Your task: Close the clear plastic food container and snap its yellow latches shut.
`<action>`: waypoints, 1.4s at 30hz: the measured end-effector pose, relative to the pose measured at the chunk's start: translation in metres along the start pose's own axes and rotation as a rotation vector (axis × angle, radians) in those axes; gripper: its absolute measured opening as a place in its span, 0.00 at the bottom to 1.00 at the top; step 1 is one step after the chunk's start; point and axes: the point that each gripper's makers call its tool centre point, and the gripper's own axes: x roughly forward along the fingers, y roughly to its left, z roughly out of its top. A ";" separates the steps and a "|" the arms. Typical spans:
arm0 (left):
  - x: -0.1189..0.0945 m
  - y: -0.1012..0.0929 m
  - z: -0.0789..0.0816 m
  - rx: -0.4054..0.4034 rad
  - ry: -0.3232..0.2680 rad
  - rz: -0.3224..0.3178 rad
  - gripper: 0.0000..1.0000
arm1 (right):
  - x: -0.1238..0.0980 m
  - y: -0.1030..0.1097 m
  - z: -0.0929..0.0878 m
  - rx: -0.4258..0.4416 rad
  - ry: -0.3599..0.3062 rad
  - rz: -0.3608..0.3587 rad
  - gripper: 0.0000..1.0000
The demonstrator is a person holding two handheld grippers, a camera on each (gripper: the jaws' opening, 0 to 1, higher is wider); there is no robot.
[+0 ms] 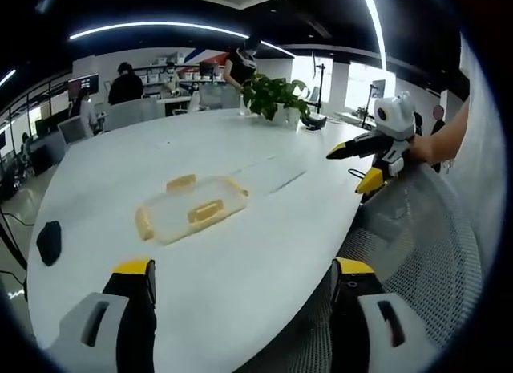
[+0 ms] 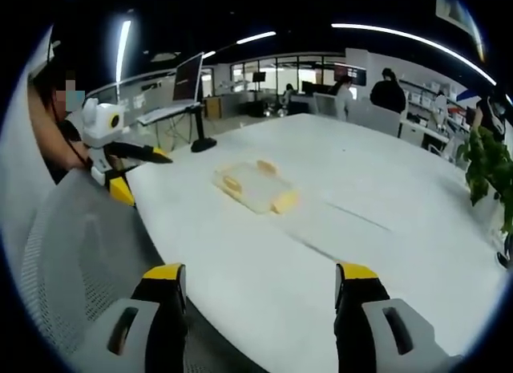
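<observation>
A flat clear plastic food container (image 1: pixel 192 208) with yellow latches at its sides lies on the white table (image 1: pixel 240 293), a good way ahead of both grippers. My left gripper (image 1: pixel 244 270) is open above the table's near edge, nothing between its jaws. In the right gripper view the container (image 2: pixel 255 187) lies mid-table, and my right gripper (image 2: pixel 260 273) is open and holds nothing. Each gripper shows in the other's view, held in the air off the table's edge: the right gripper (image 1: pixel 357 166) and the left gripper (image 2: pixel 140 174). Whether the latches are snapped is too small to tell.
A mesh chair back (image 1: pixel 417 245) stands at the table's edge below the grippers. A potted plant (image 1: pixel 276 96) sits at the far end, a small black object (image 1: pixel 50 241) near the left edge. A monitor on a stand (image 2: pixel 196 108) is beyond the table. People sit at desks behind.
</observation>
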 end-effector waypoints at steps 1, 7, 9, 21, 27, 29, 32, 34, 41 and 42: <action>0.000 0.002 0.001 0.001 -0.008 0.010 0.91 | 0.000 0.000 0.000 0.000 0.002 0.000 0.76; -0.002 0.006 0.004 -0.005 -0.013 0.032 0.92 | 0.000 0.001 0.004 0.003 -0.014 0.011 0.76; -0.001 0.006 0.002 -0.008 0.000 0.037 0.92 | -0.001 0.001 0.005 0.007 -0.022 0.012 0.76; 0.002 -0.009 -0.003 0.026 0.048 -0.047 0.90 | 0.000 -0.001 0.005 -0.061 0.027 -0.017 0.76; 0.003 -0.007 0.005 0.009 0.035 -0.072 0.89 | 0.003 -0.006 0.010 -0.077 0.049 -0.013 0.76; 0.005 -0.003 0.008 0.009 0.037 -0.074 0.88 | 0.006 -0.007 0.015 -0.081 0.048 -0.004 0.75; 0.012 -0.001 0.013 0.001 0.031 -0.090 0.87 | 0.013 -0.010 0.022 -0.076 0.044 0.016 0.74; 0.016 0.002 0.008 0.031 0.064 -0.101 0.85 | 0.018 -0.012 0.027 -0.093 0.044 0.022 0.73; 0.020 0.023 0.027 0.061 0.047 -0.108 0.82 | 0.035 -0.016 0.050 -0.133 0.022 0.072 0.68; 0.021 0.027 0.028 0.081 0.053 -0.107 0.81 | 0.037 -0.017 0.051 -0.136 0.027 0.078 0.68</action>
